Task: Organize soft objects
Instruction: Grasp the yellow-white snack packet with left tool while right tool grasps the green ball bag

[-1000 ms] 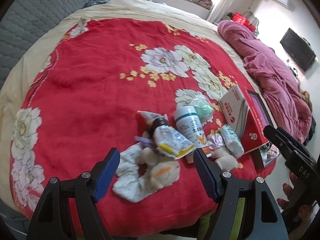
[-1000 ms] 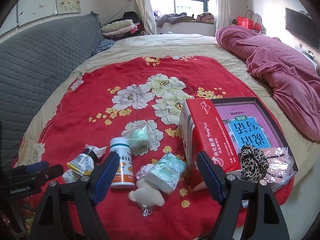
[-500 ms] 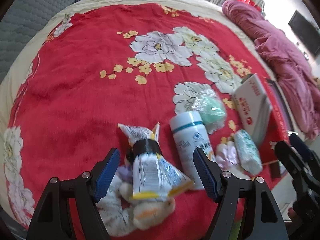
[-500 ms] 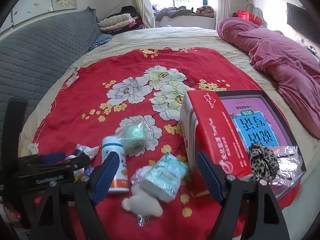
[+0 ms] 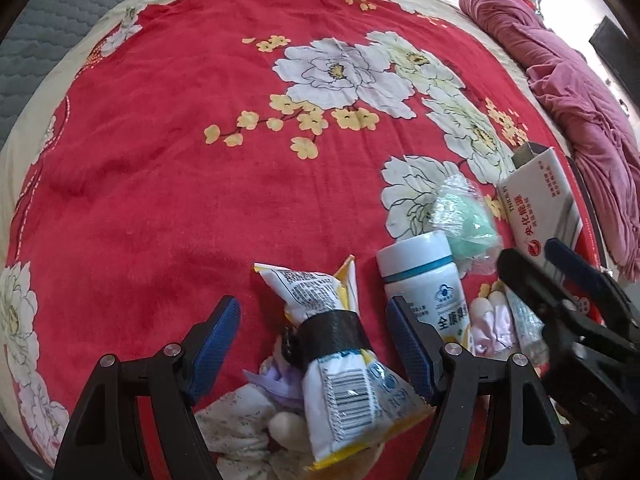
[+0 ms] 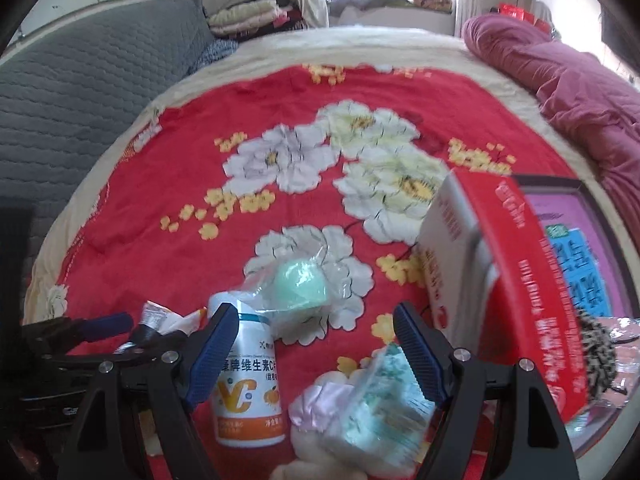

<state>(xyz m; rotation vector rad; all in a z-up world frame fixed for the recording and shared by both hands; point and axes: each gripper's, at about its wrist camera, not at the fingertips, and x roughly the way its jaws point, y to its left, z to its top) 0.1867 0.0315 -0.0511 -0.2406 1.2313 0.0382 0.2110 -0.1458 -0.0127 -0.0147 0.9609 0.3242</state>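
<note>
Both hand-held grippers wait wide open over our pile on the bed.
We hold the left hand-held gripper (image 5: 312, 344) around the snack bag (image 5: 340, 364) and the right hand-held gripper (image 6: 316, 352) above the tissue pack (image 6: 380, 412), ready to grab soft things for the red box (image 6: 516, 280).
</note>
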